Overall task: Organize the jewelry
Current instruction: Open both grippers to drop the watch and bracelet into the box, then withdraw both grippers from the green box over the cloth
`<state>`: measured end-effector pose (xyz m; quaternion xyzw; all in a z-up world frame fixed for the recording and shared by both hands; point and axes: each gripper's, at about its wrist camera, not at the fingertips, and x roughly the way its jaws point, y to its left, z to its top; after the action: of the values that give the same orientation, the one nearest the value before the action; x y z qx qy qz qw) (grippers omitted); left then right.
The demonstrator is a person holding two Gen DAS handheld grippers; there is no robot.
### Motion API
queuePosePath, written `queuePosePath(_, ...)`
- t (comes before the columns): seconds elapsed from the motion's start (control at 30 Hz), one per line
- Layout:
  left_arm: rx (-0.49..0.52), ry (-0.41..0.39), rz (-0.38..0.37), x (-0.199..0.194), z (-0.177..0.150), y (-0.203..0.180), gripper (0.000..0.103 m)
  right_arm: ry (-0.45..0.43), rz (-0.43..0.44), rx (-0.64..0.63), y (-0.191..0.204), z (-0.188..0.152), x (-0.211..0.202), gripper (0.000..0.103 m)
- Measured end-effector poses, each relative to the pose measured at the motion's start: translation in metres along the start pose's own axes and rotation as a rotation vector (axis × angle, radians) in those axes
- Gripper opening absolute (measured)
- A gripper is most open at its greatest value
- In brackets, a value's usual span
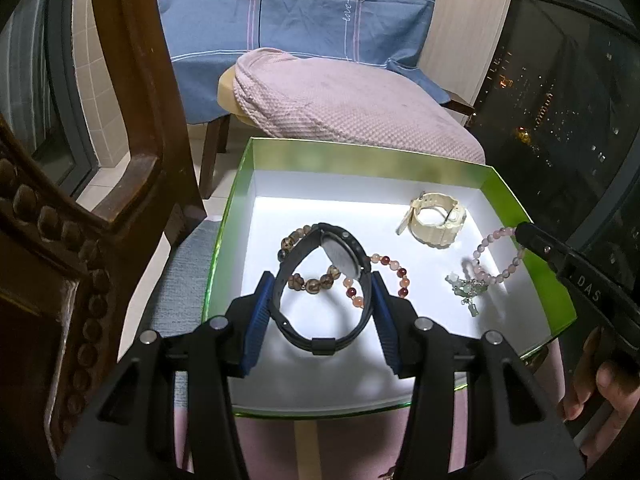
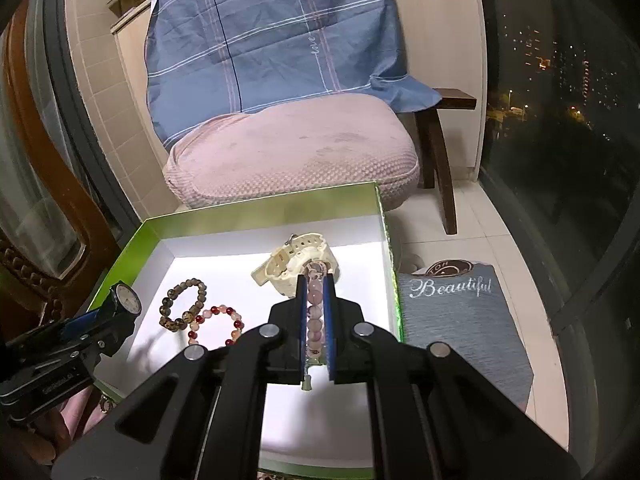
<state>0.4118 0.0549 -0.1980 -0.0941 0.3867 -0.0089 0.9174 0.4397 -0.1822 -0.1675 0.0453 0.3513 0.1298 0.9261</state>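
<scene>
A green box (image 1: 224,248) with a white floor sits in front of a chair with a pink cushion (image 1: 344,104) and a blue checked cloth (image 1: 288,8) over its back. At the left of the box, the left tool (image 1: 322,280) stands about half open with its blue pads pressed against the strap of a black watch (image 1: 320,292), which it holds just above the box floor; in the right wrist view the watch's white dial faces up at the left edge of the box. Just beyond the watch a brown bead bracelet (image 1: 308,280) lies flat on the floor, and touching it to the right lies a red and orange bead bracelet (image 1: 384,276). Toward the far right corner a cream watch (image 1: 436,220) rests on its side. At the right, the right tool (image 2: 315,280) is nearly closed, its pads clamped on a pink bead bracelet (image 2: 314,312) whose green charms (image 1: 468,292) reach the floor near the right wall. A grey mat (image 2: 460,320) lies on the tiled floor right of the box.
</scene>
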Motion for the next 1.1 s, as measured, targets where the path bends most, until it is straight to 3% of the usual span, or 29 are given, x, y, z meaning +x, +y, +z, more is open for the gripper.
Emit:
queuePosePath(0.27,0.002,0.002,0.013,0.001,-0.001,0.0,0.052,-0.002,-0.015,0.002,0.0,0.0,0.001,0.008)
queuePosePath(0.37,0.009,-0.013,0.024,-0.004,0.0,-0.001,0.061,-0.01,-0.034,0.002,-0.001,0.001,0.001,0.009)
queuePosePath(0.4,0.011,-0.022,0.026,-0.007,0.001,-0.002,0.069,-0.015,-0.044,0.001,-0.001,0.003,-0.002,0.018)
queuePosePath(0.43,0.01,-0.041,0.023,-0.014,0.004,-0.003,0.076,-0.019,-0.045,0.003,-0.002,0.005,-0.004,0.038)
queuePosePath(0.47,0.011,-0.064,0.016,-0.024,0.007,-0.004,0.077,-0.026,-0.044,0.007,-0.002,0.007,-0.01,0.048)
queuePosePath(0.53,0.004,-0.12,-0.02,-0.059,0.019,-0.006,0.08,-0.122,-0.057,0.038,-0.004,0.016,-0.041,0.067)
queuePosePath(0.6,-0.004,-0.231,-0.069,-0.106,0.028,-0.007,0.089,-0.226,-0.034,0.078,-0.008,0.025,-0.077,0.074)
queuePosePath(0.67,0.005,-0.4,-0.081,-0.168,0.031,-0.007,0.097,-0.31,-0.003,0.112,-0.013,0.03,-0.112,0.076)
queuePosePath(0.73,0.017,-0.506,-0.086,-0.21,0.025,-0.006,0.099,-0.378,0.013,0.14,-0.02,0.029,-0.148,0.077)
queuePosePath(0.8,0.045,-0.597,-0.089,-0.249,0.009,-0.005,0.099,-0.421,0.022,0.147,-0.025,0.021,-0.176,0.078)
queuePosePath(0.9,0.079,-0.655,-0.049,-0.274,-0.022,-0.001,0.099,-0.437,0.029,0.153,-0.028,0.004,-0.211,0.082)
queuePosePath(0.97,0.076,-0.651,0.001,-0.28,-0.042,0.002,0.099,-0.43,0.041,0.146,-0.025,-0.006,-0.232,0.082)
queuePosePath(1.1,0.06,-0.551,-0.02,-0.279,-0.07,0.0,0.099,-0.418,0.015,0.042,-0.006,-0.032,-0.264,0.082)
